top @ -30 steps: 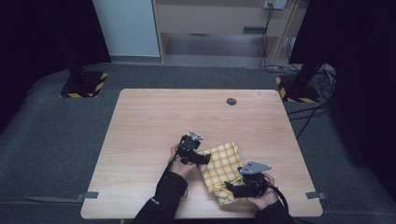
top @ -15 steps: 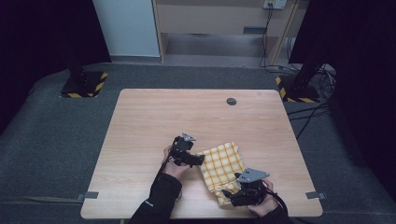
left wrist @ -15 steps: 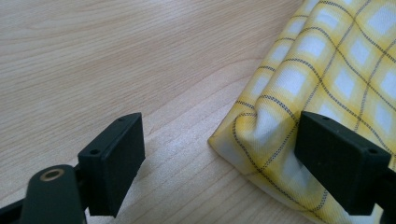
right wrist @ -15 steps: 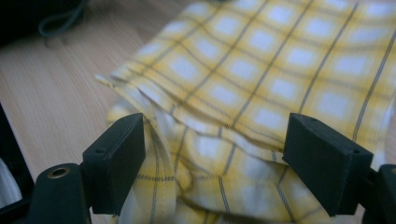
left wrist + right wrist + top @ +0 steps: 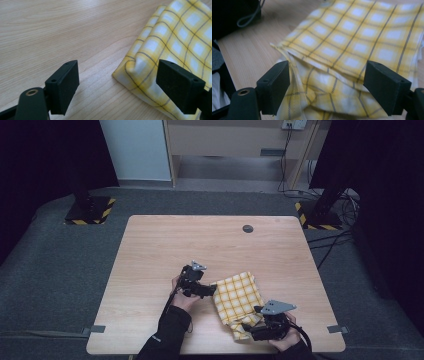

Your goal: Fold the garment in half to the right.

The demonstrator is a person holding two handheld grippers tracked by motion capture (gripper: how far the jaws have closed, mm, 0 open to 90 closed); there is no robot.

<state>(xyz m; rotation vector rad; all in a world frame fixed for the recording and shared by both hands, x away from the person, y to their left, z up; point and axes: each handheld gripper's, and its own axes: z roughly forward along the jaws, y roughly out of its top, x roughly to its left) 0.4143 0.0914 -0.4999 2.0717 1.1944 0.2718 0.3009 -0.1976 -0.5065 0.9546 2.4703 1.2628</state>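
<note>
A yellow checked cloth lies folded on the near right part of the wooden desk, in several layers with its edges not quite lined up. The left gripper sits at the cloth's left edge, held by the person's left hand. In the left gripper view its jaws stand wide apart, low over the desk, with a folded corner of the cloth between them, nearer the right jaw. The right gripper is at the cloth's near corner, close to the desk's front edge. In the right gripper view its jaws are also wide open, straddling the rumpled lower layers of the cloth. Neither pair is closed on the fabric. A small dark round disc sits near the desk's far edge, well apart from the cloth.
</note>
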